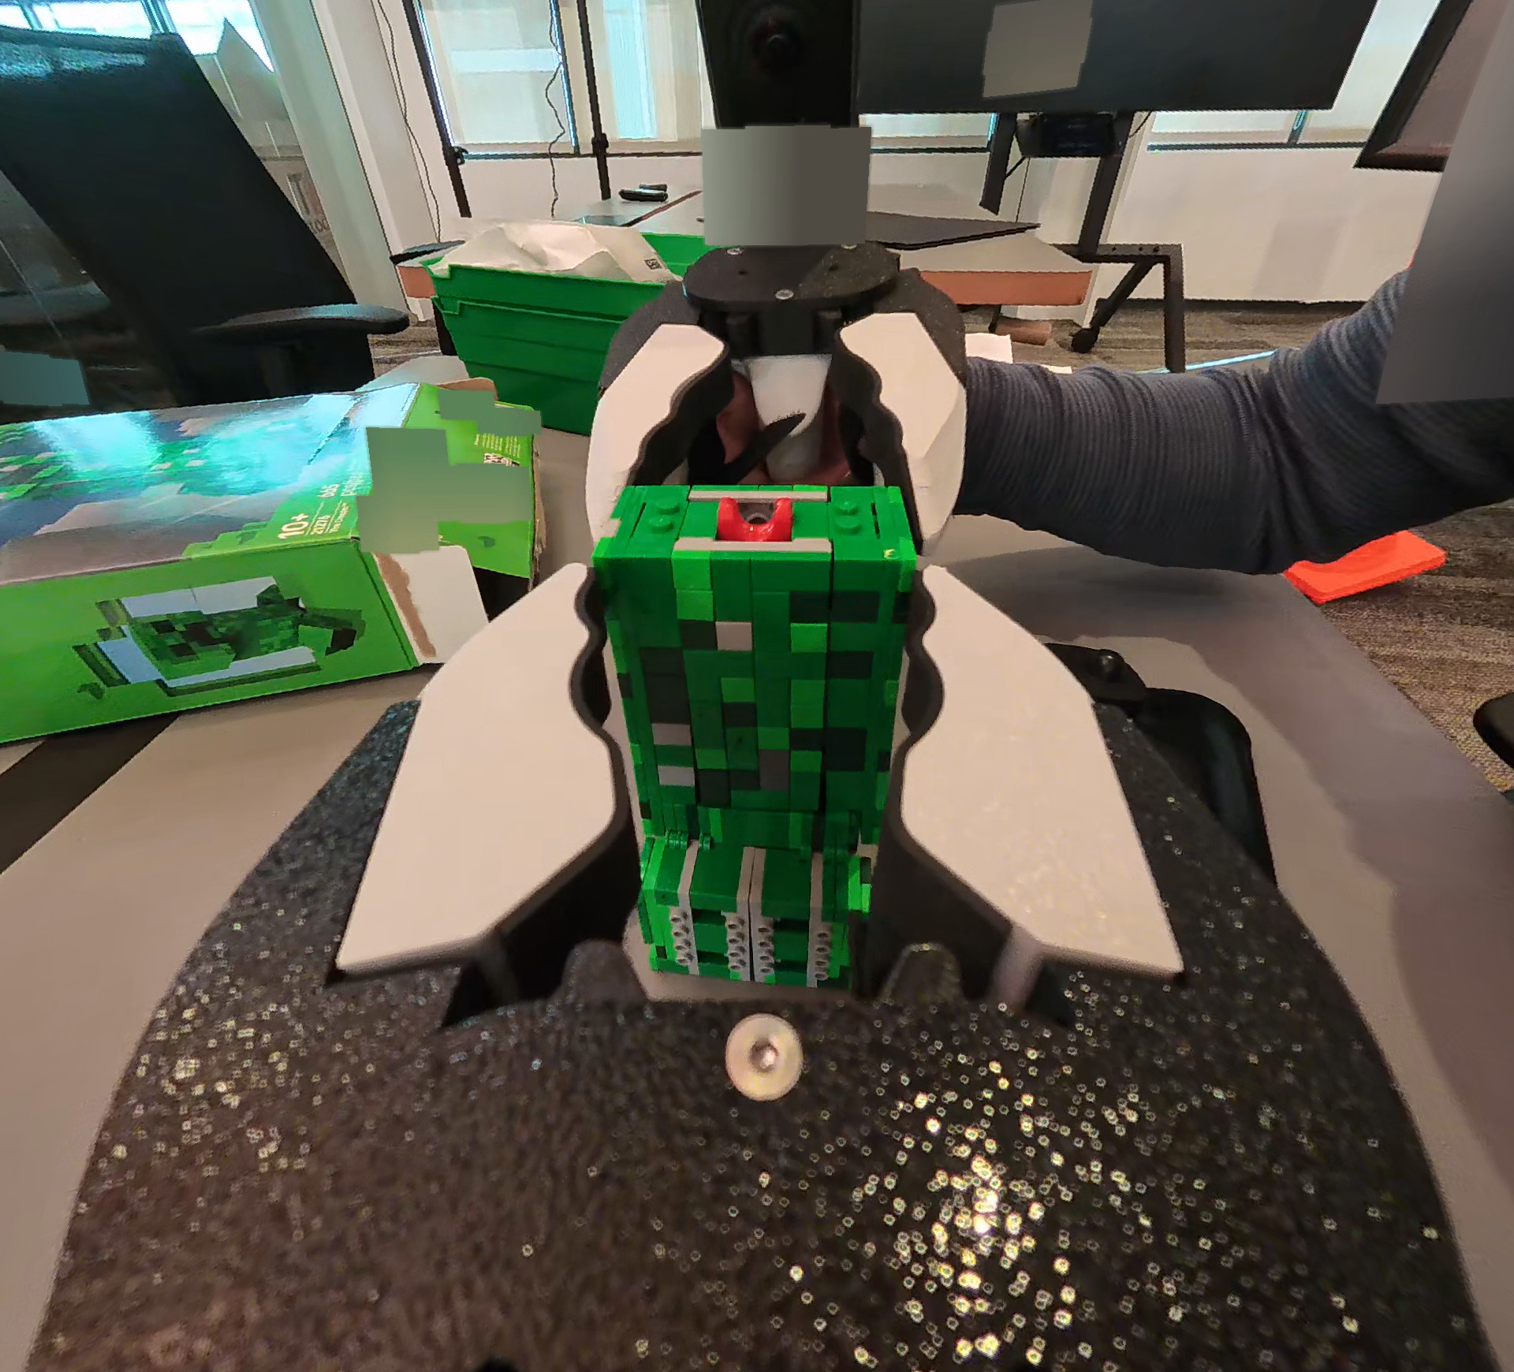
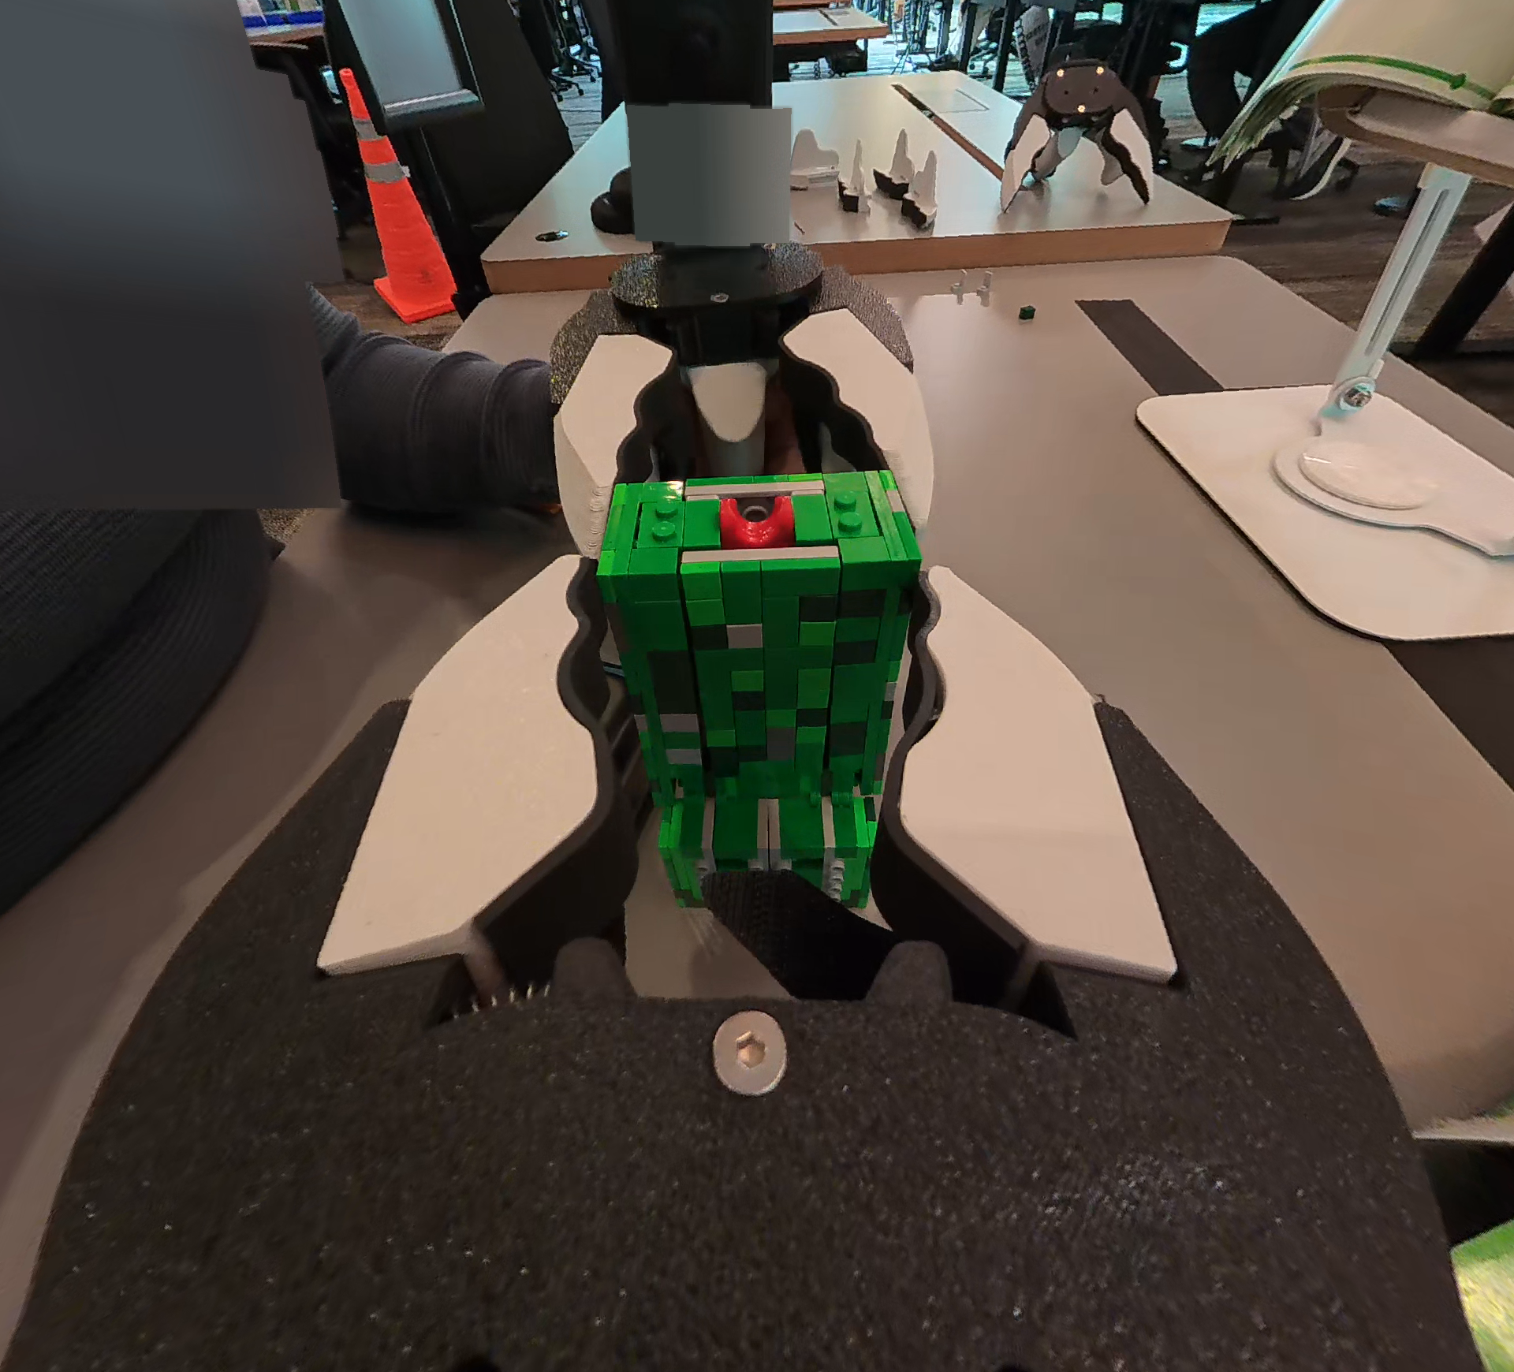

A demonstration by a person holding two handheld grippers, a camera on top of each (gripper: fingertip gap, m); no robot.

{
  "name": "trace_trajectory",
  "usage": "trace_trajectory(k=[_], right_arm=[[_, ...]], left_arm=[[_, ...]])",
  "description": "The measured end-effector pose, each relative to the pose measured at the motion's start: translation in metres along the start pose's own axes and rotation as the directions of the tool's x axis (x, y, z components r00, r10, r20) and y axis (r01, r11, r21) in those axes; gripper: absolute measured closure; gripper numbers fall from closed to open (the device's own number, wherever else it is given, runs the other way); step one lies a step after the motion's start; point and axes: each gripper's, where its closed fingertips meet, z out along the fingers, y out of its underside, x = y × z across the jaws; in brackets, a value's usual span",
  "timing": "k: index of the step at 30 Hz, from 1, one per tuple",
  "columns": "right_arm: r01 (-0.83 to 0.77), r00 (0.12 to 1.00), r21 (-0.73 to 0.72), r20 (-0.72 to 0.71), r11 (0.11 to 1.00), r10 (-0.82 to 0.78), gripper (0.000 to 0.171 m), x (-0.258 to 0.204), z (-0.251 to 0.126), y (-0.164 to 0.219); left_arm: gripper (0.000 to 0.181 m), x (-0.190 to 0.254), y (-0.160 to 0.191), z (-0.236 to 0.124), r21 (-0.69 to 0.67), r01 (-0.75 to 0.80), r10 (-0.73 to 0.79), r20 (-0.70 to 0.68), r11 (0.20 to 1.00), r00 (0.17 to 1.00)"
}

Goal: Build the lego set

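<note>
Grey table (image 1: 147, 841) bears one green lego body (image 1: 758, 685), clamped between left gripper (image 1: 754, 644) and right gripper (image 2: 750, 644).

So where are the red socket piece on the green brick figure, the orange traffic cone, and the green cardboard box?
red socket piece (image 2: 755, 520), right wrist view, its rim.
orange traffic cone (image 2: 401, 227), right wrist view, mid-body.
green cardboard box (image 1: 246, 636), left wrist view, front face.
</note>
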Motion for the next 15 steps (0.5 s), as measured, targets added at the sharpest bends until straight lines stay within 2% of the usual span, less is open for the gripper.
trace_trajectory(k=[7,12,14,15], right_arm=[[0.011,1.000,-0.005,-0.003,1.000,-0.011,0.102,-0.001,0.000,0.000],[-0.008,1.000,0.042,-0.010,0.999,0.008,0.101,-0.001,-0.001,-0.001],[-0.007,1.000,0.054,-0.026,0.999,0.008,0.099,-0.001,-0.001,0.000],[-0.008,0.999,0.048,-0.033,0.999,0.010,0.093,-0.001,-0.002,0.003]], left_arm=[[0.112,0.001,0.000,0.000,-0.002,-0.006,0.006,0.000,1.000,1.000],[0.111,0.000,0.001,0.000,-0.014,0.026,-0.026,-0.003,1.000,1.000],[0.092,0.001,0.013,0.001,-0.084,0.042,-0.043,-0.009,0.996,0.999],[0.085,0.001,0.021,0.000,-0.125,0.041,-0.042,-0.010,0.991,0.999]])
